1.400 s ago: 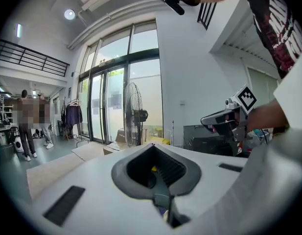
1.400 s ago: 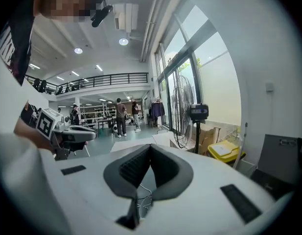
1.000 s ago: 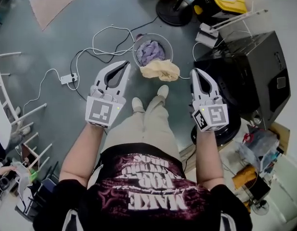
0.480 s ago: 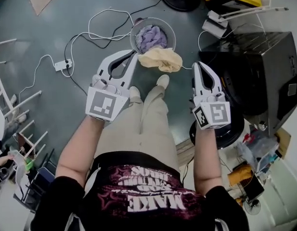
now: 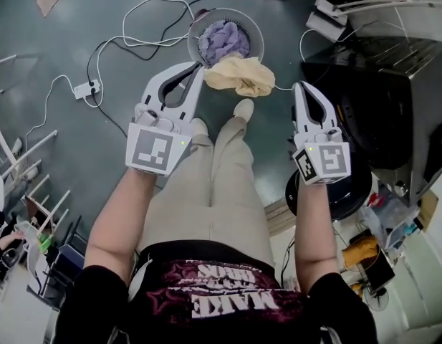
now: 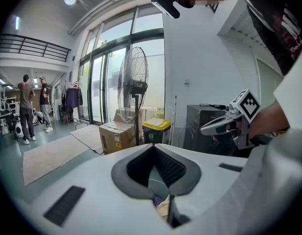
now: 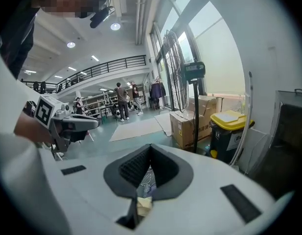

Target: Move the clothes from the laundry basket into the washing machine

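Observation:
A round mesh laundry basket point(image 5: 206, 20) stands on the grey floor ahead of my feet, with purple clothes point(image 5: 224, 38) inside. A beige cloth point(image 5: 240, 75) hangs over its near rim. My left gripper point(image 5: 199, 66) is shut and empty, its tip over the basket's near left rim. My right gripper point(image 5: 304, 85) is also shut and empty, to the right of the beige cloth. A dark washing machine point(image 5: 382, 99) stands at the right. In the left gripper view the shut jaws frame the beige cloth point(image 6: 163, 207). In the right gripper view the basket point(image 7: 148, 176) shows between shut jaws.
White cables and a power strip point(image 5: 84, 88) lie on the floor left of the basket. A white rack point(image 5: 23, 160) stands at the left edge. A standing fan point(image 6: 133, 82), a cardboard box point(image 6: 116, 136) and a yellow-lidded bin point(image 6: 155, 130) stand beyond. People point(image 6: 28, 106) stand far off.
Both grippers have sunk and drawn nearer the basket, still shut. In the head view the basket has slid up the picture, and the left tip now overlaps its rim.

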`<state>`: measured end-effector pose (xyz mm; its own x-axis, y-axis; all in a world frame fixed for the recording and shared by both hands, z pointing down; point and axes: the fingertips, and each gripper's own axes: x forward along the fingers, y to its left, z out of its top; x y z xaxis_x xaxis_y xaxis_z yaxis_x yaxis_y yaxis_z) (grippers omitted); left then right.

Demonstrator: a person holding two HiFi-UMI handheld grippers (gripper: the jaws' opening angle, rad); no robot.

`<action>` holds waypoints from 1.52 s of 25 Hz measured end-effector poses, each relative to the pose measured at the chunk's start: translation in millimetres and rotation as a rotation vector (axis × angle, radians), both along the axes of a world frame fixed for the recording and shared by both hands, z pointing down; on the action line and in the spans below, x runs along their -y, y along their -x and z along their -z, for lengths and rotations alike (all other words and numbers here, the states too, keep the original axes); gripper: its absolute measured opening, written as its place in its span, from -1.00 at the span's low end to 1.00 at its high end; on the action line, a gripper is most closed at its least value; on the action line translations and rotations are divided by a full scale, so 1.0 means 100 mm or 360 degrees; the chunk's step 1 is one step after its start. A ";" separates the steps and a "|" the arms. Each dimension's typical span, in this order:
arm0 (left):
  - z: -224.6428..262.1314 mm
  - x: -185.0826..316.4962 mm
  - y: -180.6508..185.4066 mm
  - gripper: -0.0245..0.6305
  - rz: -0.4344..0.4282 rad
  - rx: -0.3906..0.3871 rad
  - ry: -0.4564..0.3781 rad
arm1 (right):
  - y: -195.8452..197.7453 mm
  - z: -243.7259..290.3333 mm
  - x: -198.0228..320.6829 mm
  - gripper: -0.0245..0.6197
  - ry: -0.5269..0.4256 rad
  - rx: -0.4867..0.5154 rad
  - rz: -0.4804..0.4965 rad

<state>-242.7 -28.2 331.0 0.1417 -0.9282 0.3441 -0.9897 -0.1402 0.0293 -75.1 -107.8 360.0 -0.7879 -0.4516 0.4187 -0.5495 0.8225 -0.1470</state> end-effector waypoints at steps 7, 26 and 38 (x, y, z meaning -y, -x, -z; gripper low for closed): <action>-0.41 0.04 -0.03 -0.91 -0.0021 0.0011 0.0024 | 0.07 -0.45 0.04 -0.91 0.0004 -0.0064 0.0071; -1.33 0.07 -0.01 -0.91 -0.0013 -0.0022 0.0159 | 0.16 -2.04 -0.03 -0.91 0.0160 -0.0385 0.0294; -1.64 0.21 -0.04 -0.91 -0.0013 -0.0039 0.0202 | 0.15 -2.89 0.02 -0.91 0.0217 -0.0575 0.0434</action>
